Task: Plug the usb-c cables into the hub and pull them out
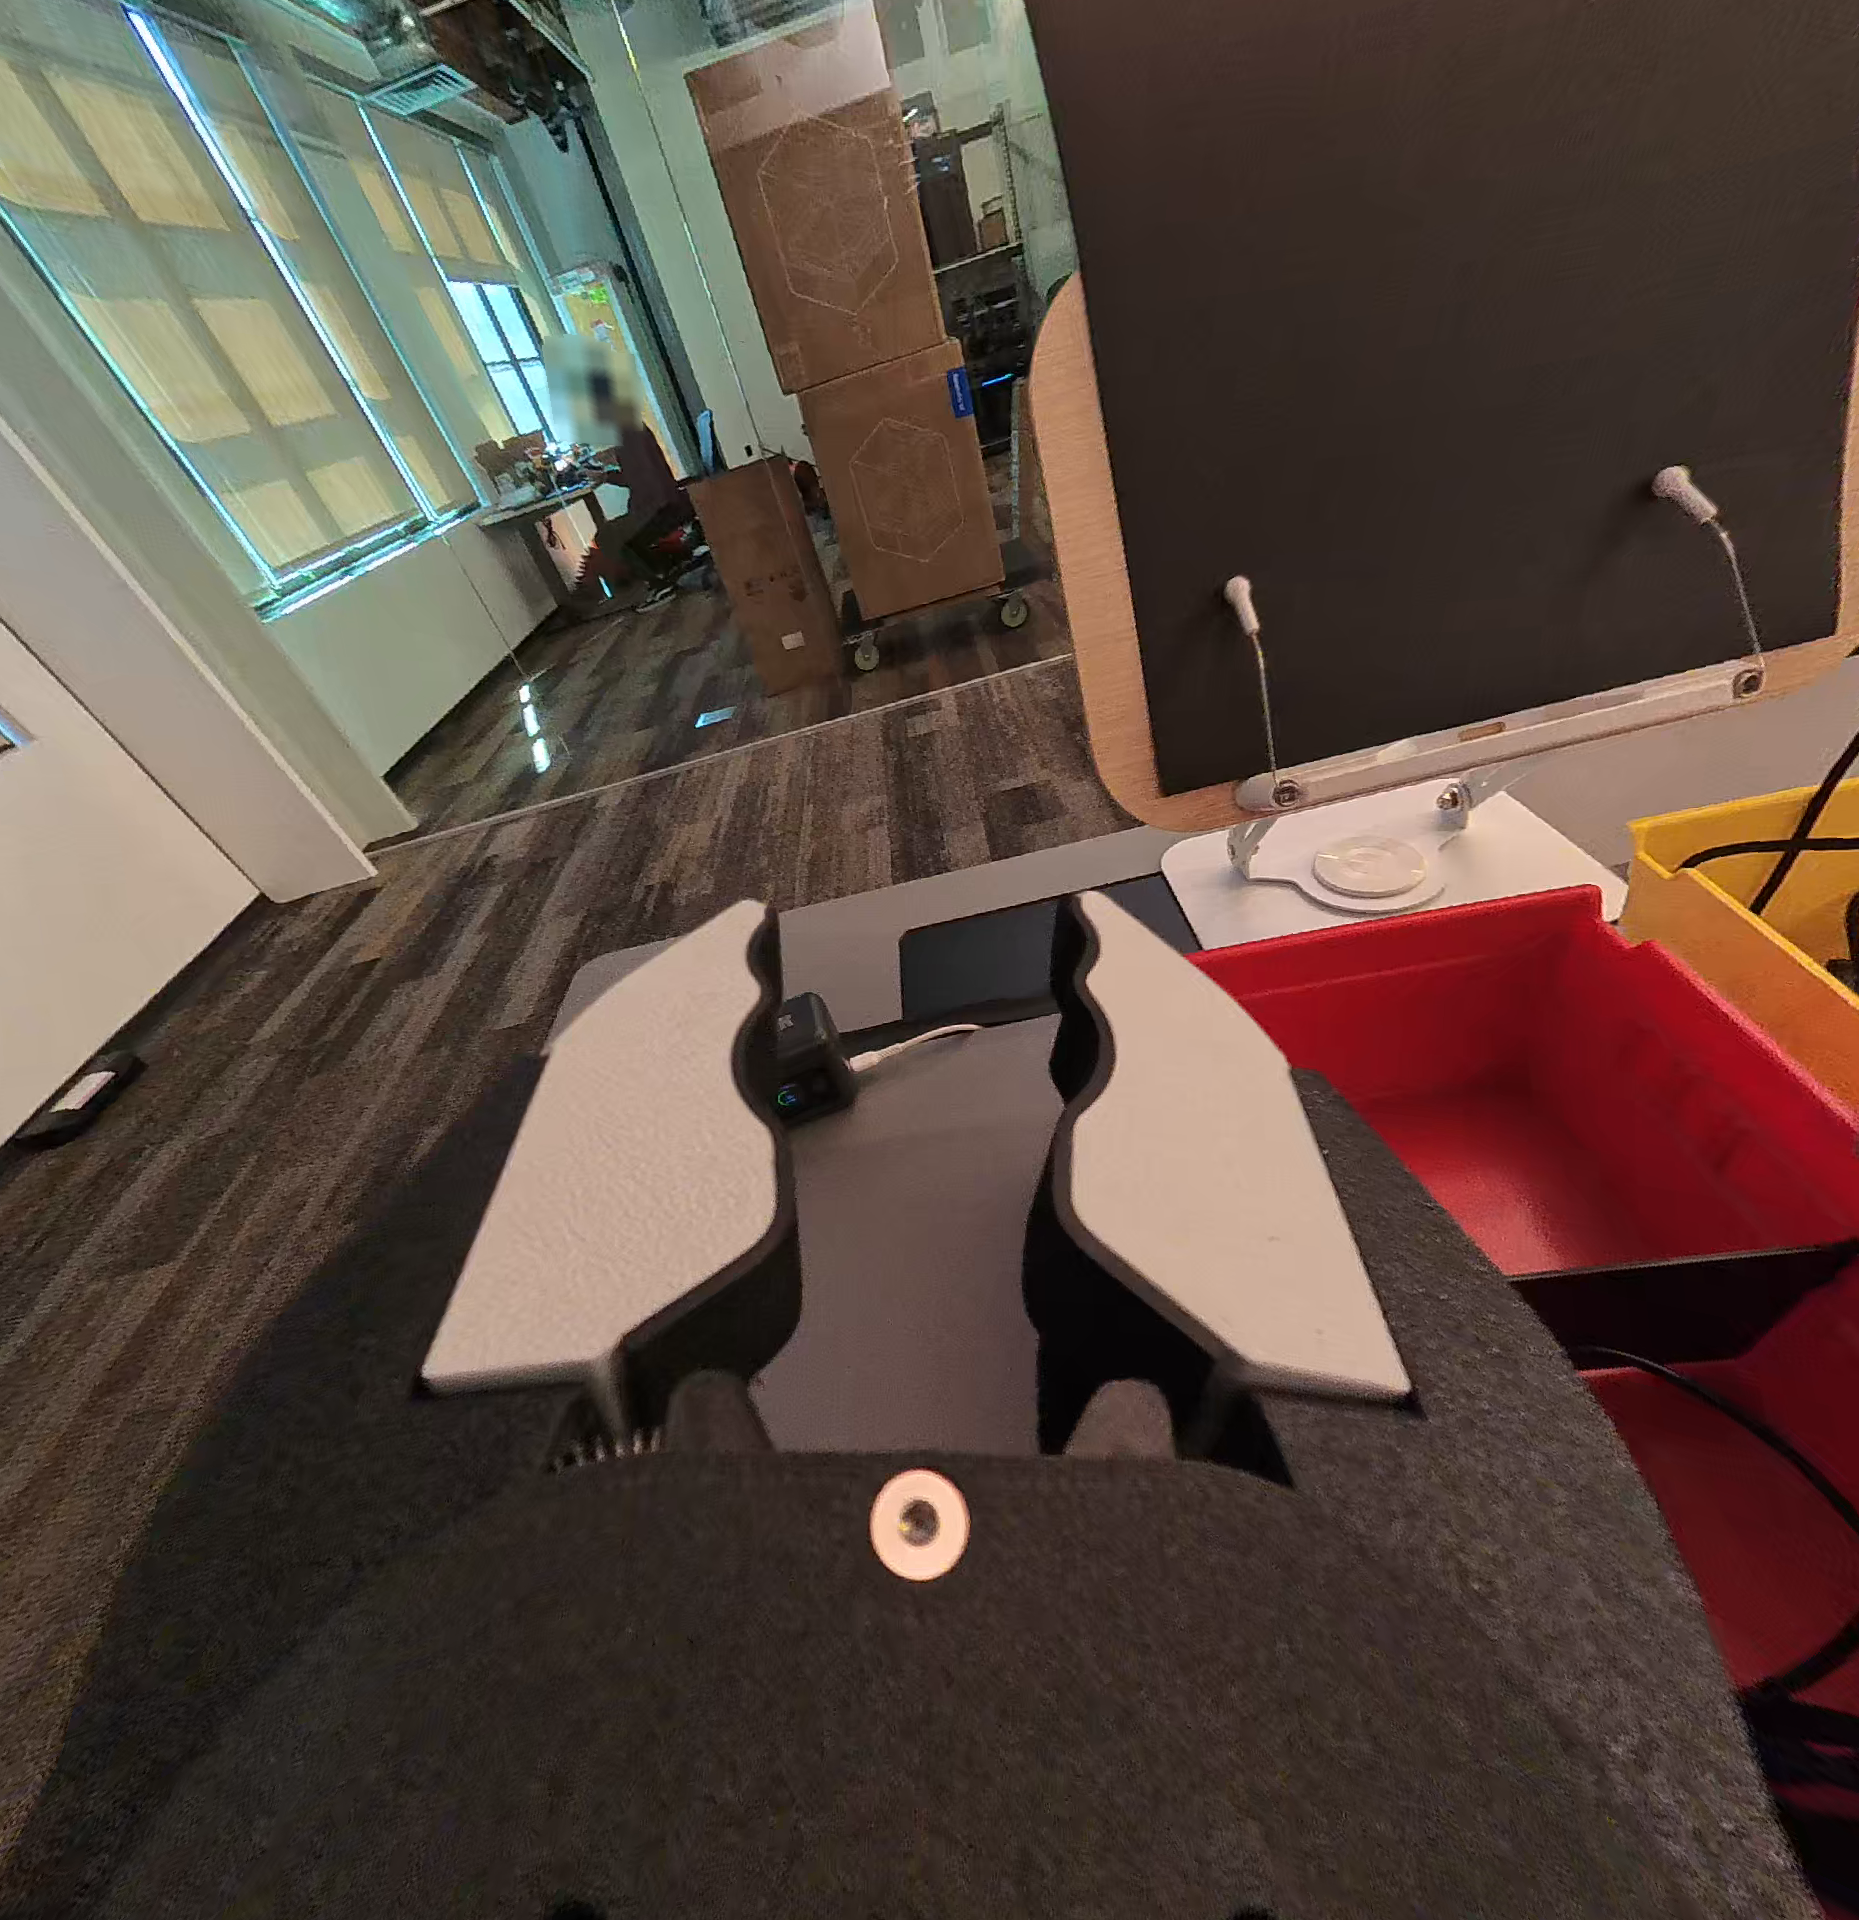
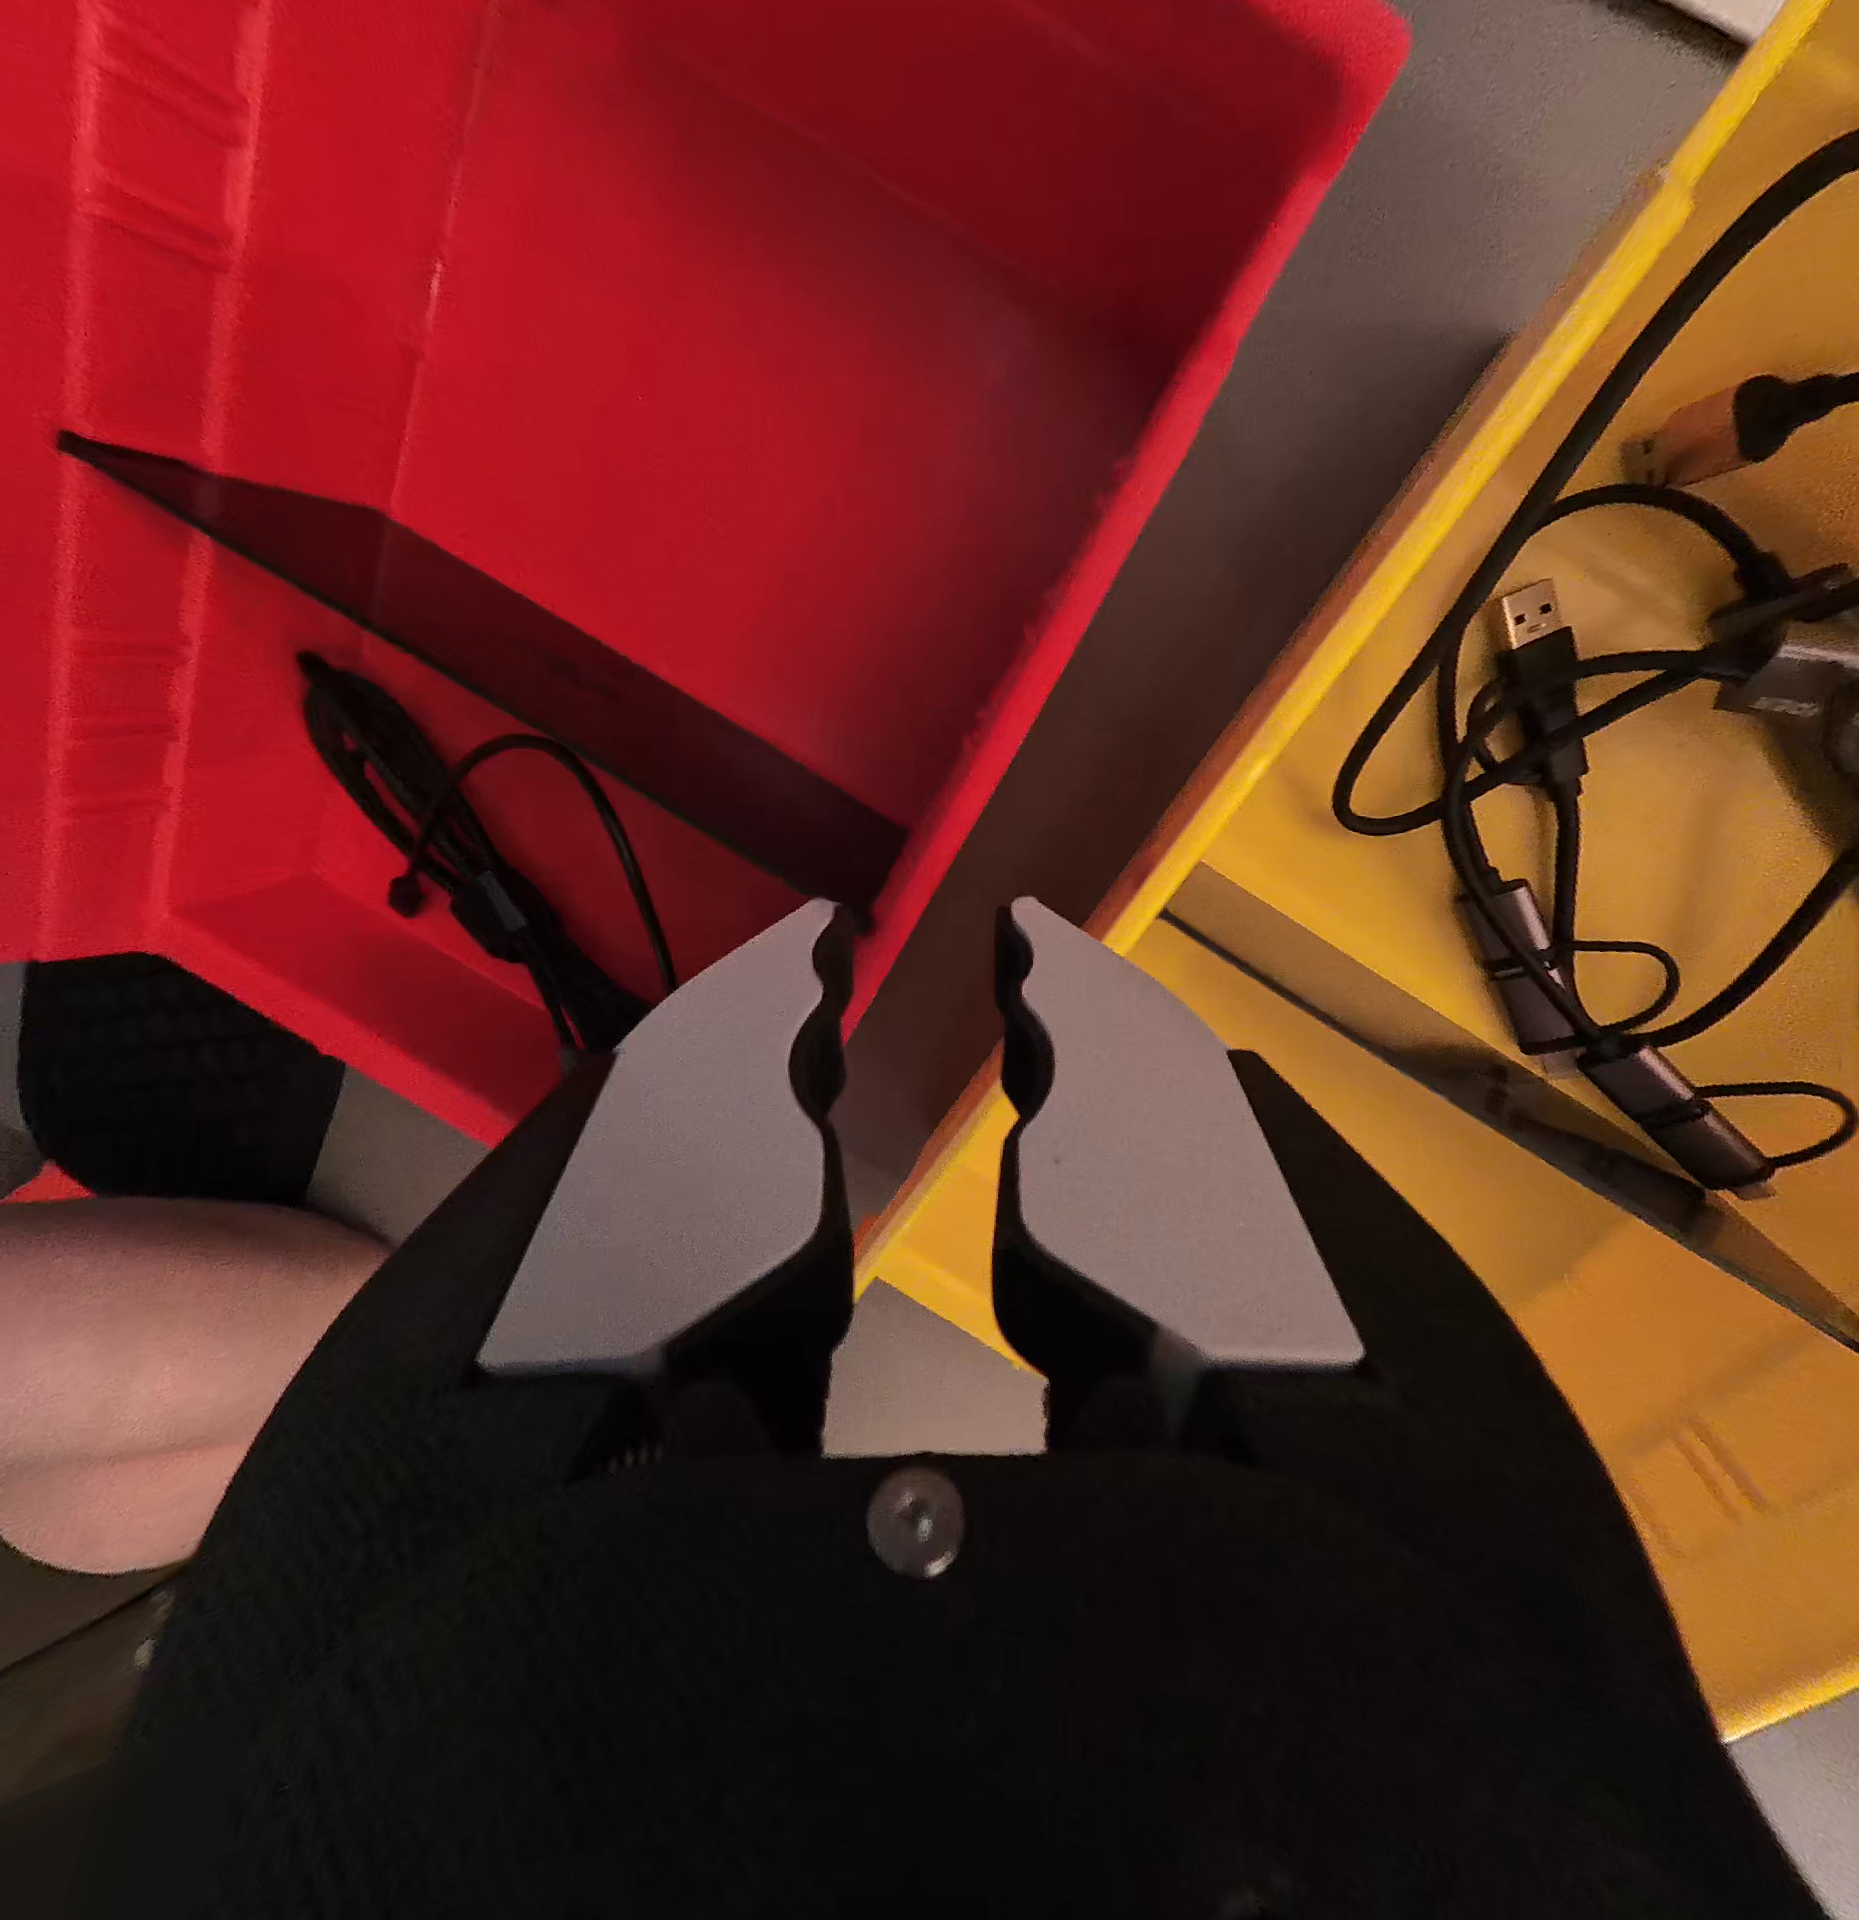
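Left gripper (image 1: 909, 925): fingers spread apart, nothing between them, held above a grey table (image 1: 904, 1195); just ahead, by the left fingertip, a small black hub (image 1: 809, 1055) with a lit green mark on its face; a white cable (image 1: 914, 1042) plugged into the hub's right side, running off behind the right finger; to the right of the gripper, a red bin (image 1: 1527, 1049); beyond that, a yellow bin (image 1: 1735, 904). Right gripper (image 2: 920, 914): fingers parted with a narrow gap, gripping nothing, pointed down over the strip of table between the two bins; ahead and to the left, the red bin (image 2: 696, 364) with a dark divider (image 2: 509, 644) and a bundled black cable (image 2: 468, 821) on the near side of the divider; ahead and to the right, the yellow bin (image 2: 1372, 665) holding a tangle of black cables (image 2: 1548, 790) with grey connectors.
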`<state>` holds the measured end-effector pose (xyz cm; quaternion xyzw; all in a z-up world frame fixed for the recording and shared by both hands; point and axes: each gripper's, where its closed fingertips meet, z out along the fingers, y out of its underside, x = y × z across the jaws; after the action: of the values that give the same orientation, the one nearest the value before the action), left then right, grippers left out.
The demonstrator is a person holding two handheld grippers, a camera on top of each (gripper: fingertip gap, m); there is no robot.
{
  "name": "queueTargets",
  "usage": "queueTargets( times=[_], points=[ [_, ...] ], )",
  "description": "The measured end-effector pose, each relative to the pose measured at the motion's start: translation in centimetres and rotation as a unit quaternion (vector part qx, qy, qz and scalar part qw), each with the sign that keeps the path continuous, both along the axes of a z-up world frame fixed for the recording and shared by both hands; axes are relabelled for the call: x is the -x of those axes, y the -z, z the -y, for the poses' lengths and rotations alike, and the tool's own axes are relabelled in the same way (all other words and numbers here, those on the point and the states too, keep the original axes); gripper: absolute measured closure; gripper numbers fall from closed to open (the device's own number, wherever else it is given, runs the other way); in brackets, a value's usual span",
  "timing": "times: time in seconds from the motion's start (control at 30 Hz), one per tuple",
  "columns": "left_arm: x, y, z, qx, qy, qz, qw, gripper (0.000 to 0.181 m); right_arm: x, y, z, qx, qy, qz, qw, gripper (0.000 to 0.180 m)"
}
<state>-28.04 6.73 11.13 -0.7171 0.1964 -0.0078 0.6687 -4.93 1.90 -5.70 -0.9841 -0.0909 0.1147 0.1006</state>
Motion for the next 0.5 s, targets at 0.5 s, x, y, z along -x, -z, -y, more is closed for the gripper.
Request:
queueTargets(
  times=[0.5],
  points=[
    [0.2, -0.2, 0.7, 0.001, 0.019, 0.008, 1.0, 0.134, 2.0, 5.3, -4.2, 0.038, 0.046, 0.032, 0.998, 0.172]
  ],
)
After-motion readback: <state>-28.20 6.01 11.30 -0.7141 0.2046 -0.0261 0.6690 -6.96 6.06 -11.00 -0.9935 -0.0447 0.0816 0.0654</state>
